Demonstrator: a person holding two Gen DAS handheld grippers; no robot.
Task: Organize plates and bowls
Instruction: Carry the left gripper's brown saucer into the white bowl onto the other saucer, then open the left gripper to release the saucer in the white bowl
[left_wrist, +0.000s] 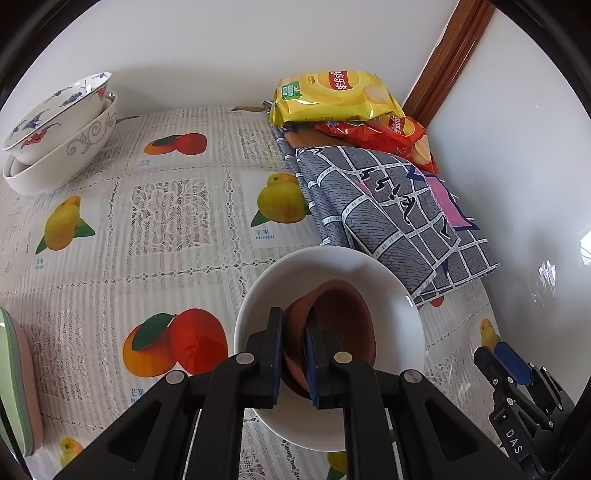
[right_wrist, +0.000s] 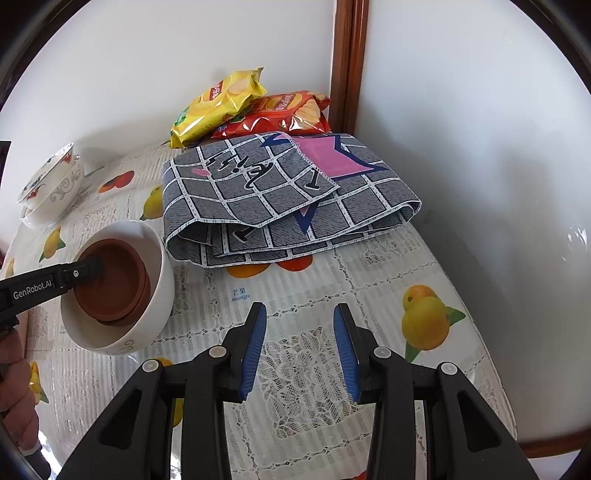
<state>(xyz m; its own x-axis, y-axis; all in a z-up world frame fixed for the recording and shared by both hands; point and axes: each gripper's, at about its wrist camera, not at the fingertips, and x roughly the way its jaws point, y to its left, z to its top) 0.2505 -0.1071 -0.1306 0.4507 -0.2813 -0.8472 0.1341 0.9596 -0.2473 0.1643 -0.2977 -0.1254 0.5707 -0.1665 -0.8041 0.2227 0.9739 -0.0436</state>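
While our left gripper (left_wrist: 293, 354) is clamped on the near rim of the small brown bowls (left_wrist: 332, 332), they sit nested inside the white bowl (left_wrist: 391, 291), which rests on the fruit-printed tablecloth (left_wrist: 173, 206) at six o'clock in the left wrist view. We judge the step in hand to be seating the brown stack in the white bowl; next we would need to part the jaws and lift straight out without tipping the stack. Our right gripper (right_wrist: 299, 347) hangs over bare cloth with its jaws apart and nothing between them. At ten o'clock two patterned bowls (left_wrist: 55, 129) already stand stacked. Readable writing: "mango" under a printed fruit, "GenRobot.AI" on the left gripper's arm, and "DAS" on the right one. The crisp bags (left_wrist: 332, 96) at one o'clock carry a logo we cannot read surely.
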